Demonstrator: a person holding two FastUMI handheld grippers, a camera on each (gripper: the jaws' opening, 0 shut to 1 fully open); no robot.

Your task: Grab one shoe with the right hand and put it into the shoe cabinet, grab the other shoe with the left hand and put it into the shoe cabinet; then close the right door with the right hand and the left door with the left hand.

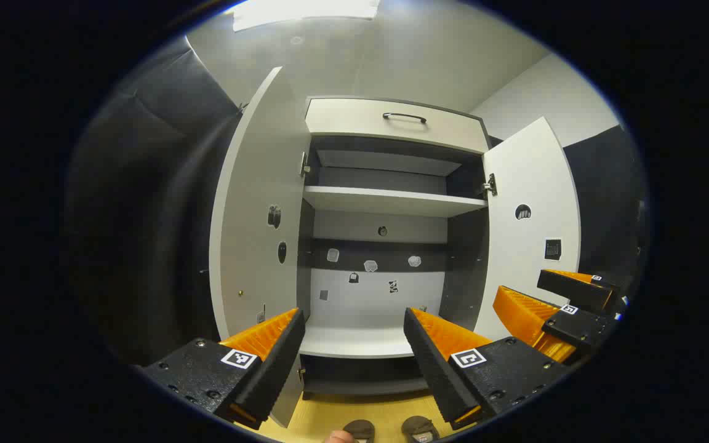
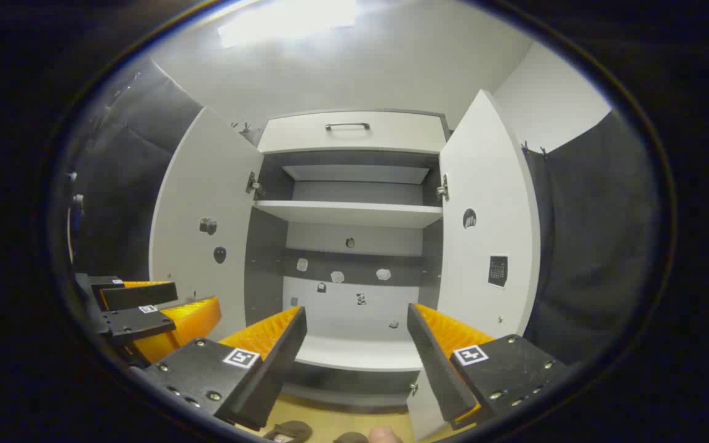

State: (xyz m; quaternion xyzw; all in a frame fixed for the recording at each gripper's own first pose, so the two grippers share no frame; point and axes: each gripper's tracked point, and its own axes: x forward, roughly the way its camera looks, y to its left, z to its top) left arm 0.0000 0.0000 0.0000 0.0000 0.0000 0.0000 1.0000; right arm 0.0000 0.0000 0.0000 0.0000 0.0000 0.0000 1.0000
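Observation:
The white shoe cabinet [image 1: 391,200] stands ahead with both doors swung wide: left door [image 1: 256,215], right door [image 1: 530,227]. Its bottom shelf [image 1: 360,338] is bare. Two dark shoes [image 1: 360,429] [image 1: 419,429] lie side by side on the yellow floor below the cabinet, at the lower edge of the left gripper view. They also peek in at the bottom of the right gripper view [image 2: 287,431] [image 2: 351,438]. My left gripper [image 1: 351,312] is open and holds nothing. My right gripper [image 2: 356,309] is open too, level with the left gripper [image 2: 197,295] and to its right.
A drawer with a dark handle [image 1: 404,117] tops the cabinet, above a middle shelf [image 2: 348,212]. Small stickers dot the back panel and doors. Black cloth walls hang on both sides. The right gripper [image 1: 517,283] shows in front of the right door.

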